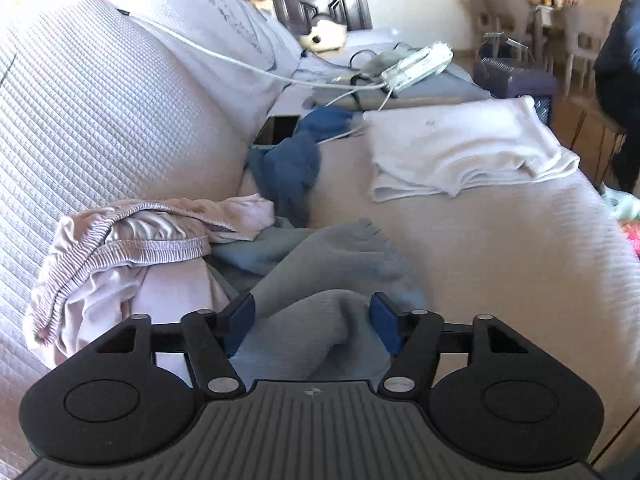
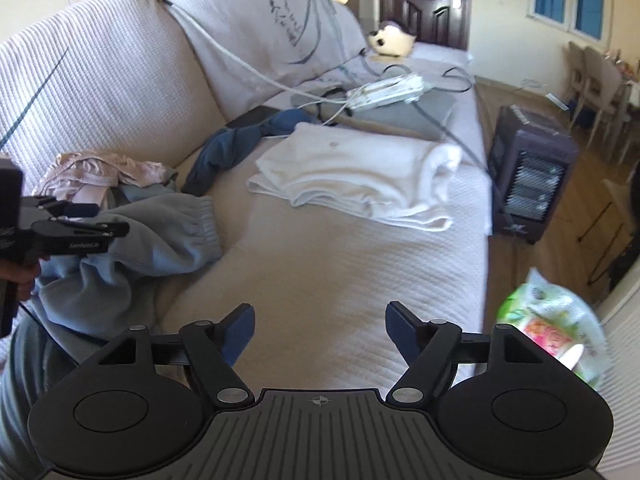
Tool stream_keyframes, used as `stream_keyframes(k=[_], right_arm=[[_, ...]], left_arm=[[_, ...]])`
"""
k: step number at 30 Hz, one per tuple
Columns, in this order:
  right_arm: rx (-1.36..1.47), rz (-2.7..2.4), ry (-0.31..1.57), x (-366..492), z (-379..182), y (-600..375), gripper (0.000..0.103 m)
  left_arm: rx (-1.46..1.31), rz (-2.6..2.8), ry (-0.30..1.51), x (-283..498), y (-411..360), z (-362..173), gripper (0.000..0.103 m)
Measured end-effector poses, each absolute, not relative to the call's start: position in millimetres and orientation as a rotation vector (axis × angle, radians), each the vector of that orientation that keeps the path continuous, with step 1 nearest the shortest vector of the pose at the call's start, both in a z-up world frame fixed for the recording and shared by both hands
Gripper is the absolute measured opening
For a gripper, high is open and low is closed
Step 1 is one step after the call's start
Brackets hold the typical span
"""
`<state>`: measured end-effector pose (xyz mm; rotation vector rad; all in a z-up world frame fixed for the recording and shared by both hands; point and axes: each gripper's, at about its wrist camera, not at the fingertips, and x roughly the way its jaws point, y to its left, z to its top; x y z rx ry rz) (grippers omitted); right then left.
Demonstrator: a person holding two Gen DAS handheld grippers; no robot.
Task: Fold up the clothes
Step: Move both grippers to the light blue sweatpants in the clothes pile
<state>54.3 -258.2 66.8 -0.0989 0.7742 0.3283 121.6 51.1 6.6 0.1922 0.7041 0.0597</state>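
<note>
A light blue-grey garment lies crumpled on the sofa seat. My left gripper is open with the garment's cloth bunched between its blue pads, which do not close on it. In the right wrist view the left gripper hovers over the same garment. My right gripper is open and empty above bare seat. A folded white garment lies further along the seat. A pink garment and a dark blue one lie by the backrest.
A phone lies by the backrest. A power strip with cables sits on a grey pad further back. A dark heater stands on the floor right of the sofa. A colourful plastic bag is at the right.
</note>
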Motion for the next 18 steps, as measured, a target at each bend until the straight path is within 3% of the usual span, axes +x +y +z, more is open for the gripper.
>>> stream_keyframes(k=[4, 11, 12, 13, 16, 18], right_arm=[[-0.102, 0.263, 0.803, 43.8, 70.0, -274.6, 0.076], [-0.121, 0.227, 0.855, 35.5, 71.1, -289.5, 0.076], [-0.127, 0.225, 0.851, 33.4, 71.3, -291.4, 0.076], [-0.128, 0.225, 0.850, 32.5, 70.9, -293.0, 0.076], [-0.115, 0.233, 0.857, 35.6, 67.9, -295.0, 0.077], [-0.107, 0.232, 0.855, 40.6, 65.5, -294.2, 0.078]], left_arm=[[0.104, 0.014, 0.659, 124.7, 61.5, 19.1, 0.075], [0.143, -0.001, 0.799, 162.9, 72.9, -20.8, 0.076], [0.151, -0.011, 0.804, 163.1, 73.2, -26.6, 0.070], [0.162, -0.034, 0.793, 160.3, 71.8, -28.8, 0.055], [0.121, -0.108, 0.767, 152.2, 70.0, -26.3, 0.024], [0.055, -0.152, 0.747, 146.9, 71.6, -21.5, 0.020]])
